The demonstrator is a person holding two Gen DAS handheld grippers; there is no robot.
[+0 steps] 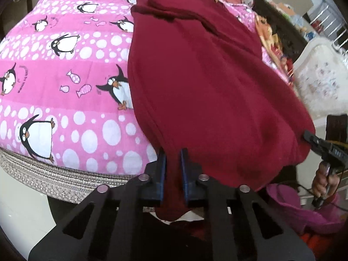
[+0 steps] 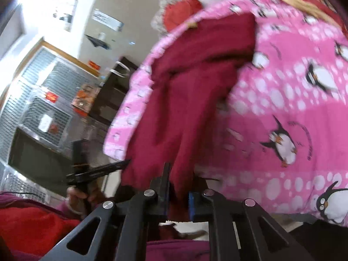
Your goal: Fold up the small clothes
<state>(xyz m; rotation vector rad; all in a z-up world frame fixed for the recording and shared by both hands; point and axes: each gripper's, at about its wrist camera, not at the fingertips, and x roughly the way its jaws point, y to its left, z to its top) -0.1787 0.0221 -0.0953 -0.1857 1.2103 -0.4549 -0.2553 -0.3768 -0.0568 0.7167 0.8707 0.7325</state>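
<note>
1. Left gripper (image 1: 173, 152) – jaws closed tight on the near hem of the maroon garment (image 1: 206, 82), cloth bunched between the blue pads.
2. Right gripper (image 2: 178, 174) – jaws likewise clamped on the hem's other corner; right view is blurred.
3. Garment lies lengthwise on the pink penguin quilt (image 1: 65, 82), its near edge hanging off the bed.
4. Person's hand (image 1: 324, 182) grips the right gripper's handle.

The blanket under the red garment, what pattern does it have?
The blanket is pink with white dots, penguins and small fish, clearest in the left wrist view.
</note>
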